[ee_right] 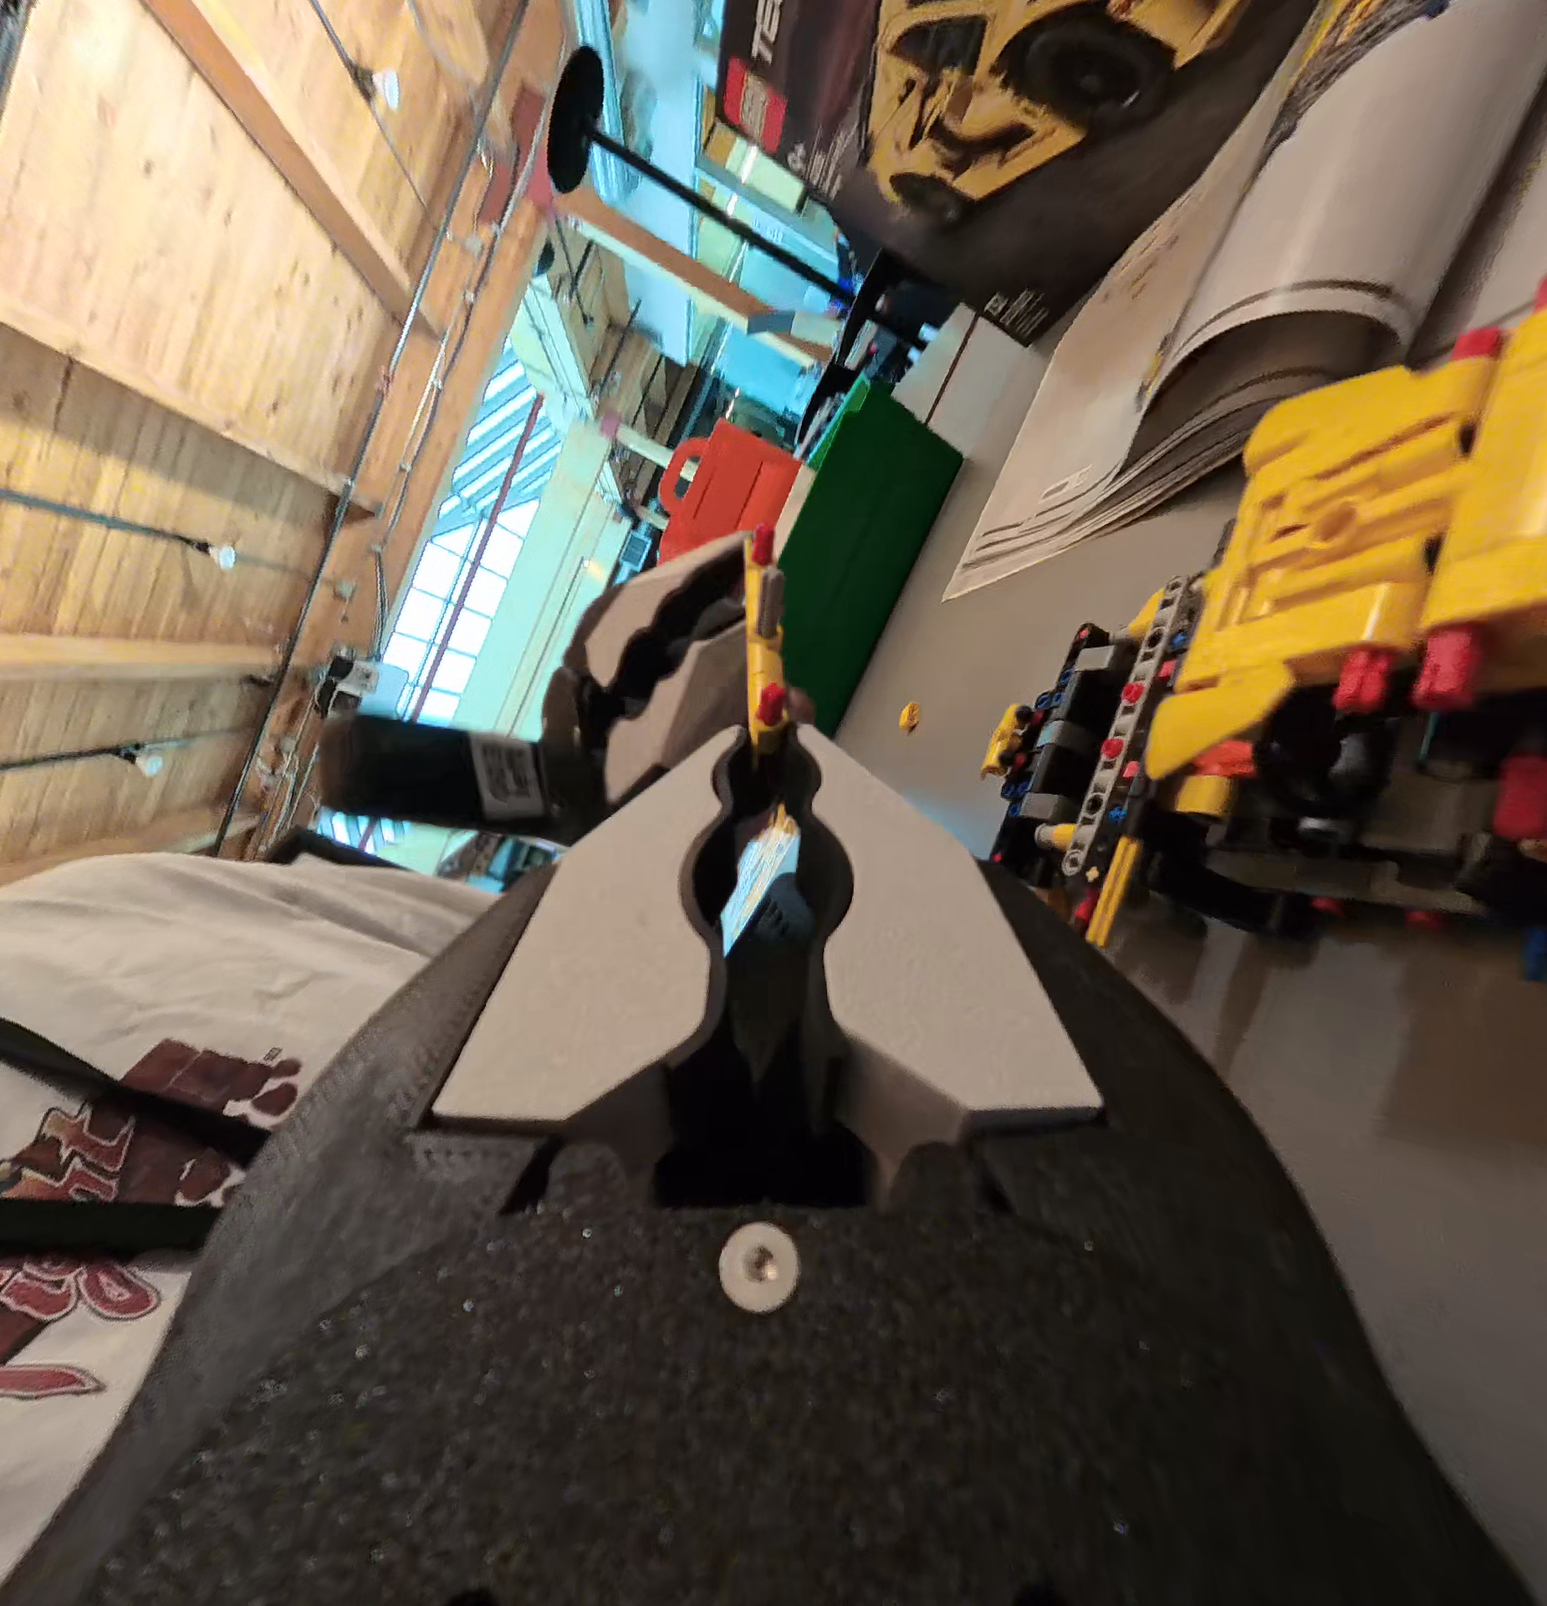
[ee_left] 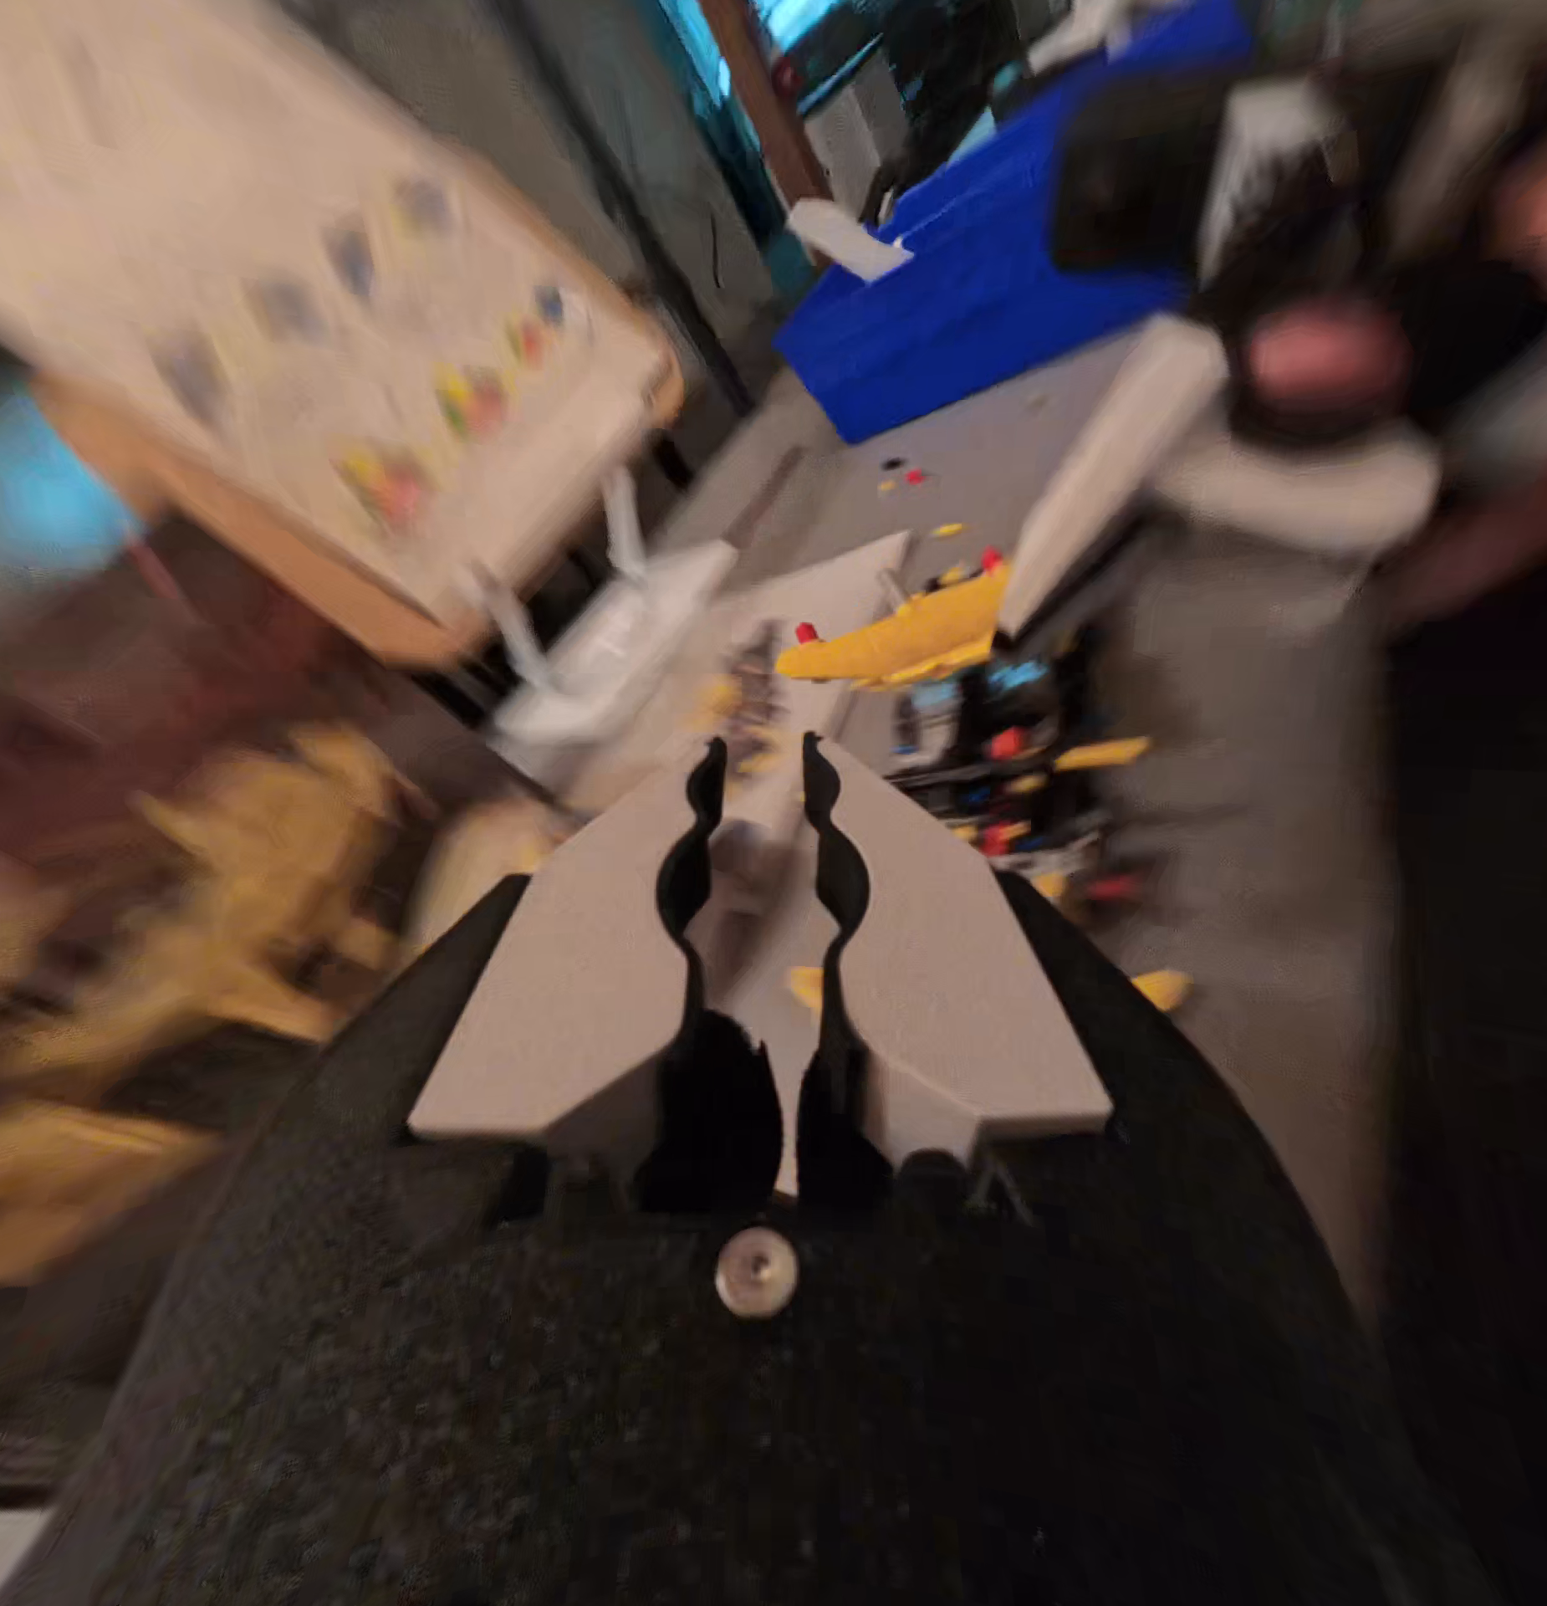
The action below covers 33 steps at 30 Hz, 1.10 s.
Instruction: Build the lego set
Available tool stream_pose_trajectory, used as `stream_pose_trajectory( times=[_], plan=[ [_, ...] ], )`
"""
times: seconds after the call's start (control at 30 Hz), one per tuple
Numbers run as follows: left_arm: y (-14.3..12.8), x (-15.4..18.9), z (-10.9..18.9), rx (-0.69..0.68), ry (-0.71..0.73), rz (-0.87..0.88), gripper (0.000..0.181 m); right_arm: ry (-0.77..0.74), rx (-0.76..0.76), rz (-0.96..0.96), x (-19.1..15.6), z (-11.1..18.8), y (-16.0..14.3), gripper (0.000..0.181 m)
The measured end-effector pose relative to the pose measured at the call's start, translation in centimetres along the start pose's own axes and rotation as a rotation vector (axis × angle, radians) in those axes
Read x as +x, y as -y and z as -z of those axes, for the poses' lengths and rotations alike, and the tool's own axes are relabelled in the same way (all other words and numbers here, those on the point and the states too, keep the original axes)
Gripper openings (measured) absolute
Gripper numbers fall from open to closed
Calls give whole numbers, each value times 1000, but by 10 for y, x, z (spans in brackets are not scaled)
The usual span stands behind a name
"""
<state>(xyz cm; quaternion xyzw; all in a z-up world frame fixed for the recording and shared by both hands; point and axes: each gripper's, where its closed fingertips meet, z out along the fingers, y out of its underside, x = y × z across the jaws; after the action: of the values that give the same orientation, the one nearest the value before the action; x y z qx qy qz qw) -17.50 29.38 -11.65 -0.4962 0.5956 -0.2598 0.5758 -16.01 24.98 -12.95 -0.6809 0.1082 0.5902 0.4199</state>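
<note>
Left wrist view is heavily motion-blurred; the left gripper [ee_left: 761, 747] stands parted with nothing between its fingers. The right gripper [ee_right: 774, 739] is clamped on a yellow panel [ee_right: 766, 643] with red pins, which juts beyond its tips, its lower part hidden. The half-built yellow car [ee_right: 1326, 626] sits on the grey table [ee_right: 1317, 1086] to the right, partly cut off.

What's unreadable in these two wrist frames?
- Left wrist view: motion blur smears the instruction sheet and loose parts.
- Left tool: open, nothing between the fingers.
- Right tool: the yellow piece's grip point is hidden by the fingers.
- Car model: cut off by the right edge.
</note>
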Motion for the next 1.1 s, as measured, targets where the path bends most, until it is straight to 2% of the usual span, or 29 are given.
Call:
stream_pose_trajectory(
  times=[0.07, 0.1, 0.17, 0.27, 0.33, 0.43, 0.57, 0.6, 0.7, 0.8, 0.87, 0.97, 1.1],
  plan=[
    [8, 11, 3, 34, -171, 559, 18, 10, 45, -3, -1, -2, 0, 5],
    [14, 17, 4, 63, -257, 778, 18, 20, 72, 4, -3, -4, 1, 5],
    [20, 23, 5, 111, -367, 1069, 22, 27, 105, 15, -6, -9, -1, 5],
    [25, 21, 6, 211, -402, 1315, 22, 33, 134, 23, -9, -14, -4, 5],
    [20, 22, 3, 235, -384, 1387, 21, 45, 136, 15, -12, -17, -6, 5],
    [18, 24, 2, 295, -380, 1480, 8, 46, 114, -4, -11, -23, -13, 4],
    [12, 26, -1, 252, -387, 1560, 7, 20, 98, -17, -6, -21, -14, 5],
    [11, 26, -2, 233, -405, 1593, 7, 17, 69, 11, -7, -20, -17, 10],
    [5, 27, -9, 149, -473, 1675, 6, -74, -4, 263, -3, -1, -8, 24],
    [-2, 33, -23, 7, -566, 1677, 7, -181, -80, 648, -1, 27, 23, 28],
    [-7, 36, -34, -81, -587, 1657, 7, -295, -163, 830, 17, 41, 43, 35],
    [-19, 37, -52, -176, -550, 1633, 7, -361, -320, 876, 47, 48, 47, 66],
    [-22, 44, -65, -221, -580, 1717, 7, -435, -359, 961, 73, 47, 45, 79]
  ],
)
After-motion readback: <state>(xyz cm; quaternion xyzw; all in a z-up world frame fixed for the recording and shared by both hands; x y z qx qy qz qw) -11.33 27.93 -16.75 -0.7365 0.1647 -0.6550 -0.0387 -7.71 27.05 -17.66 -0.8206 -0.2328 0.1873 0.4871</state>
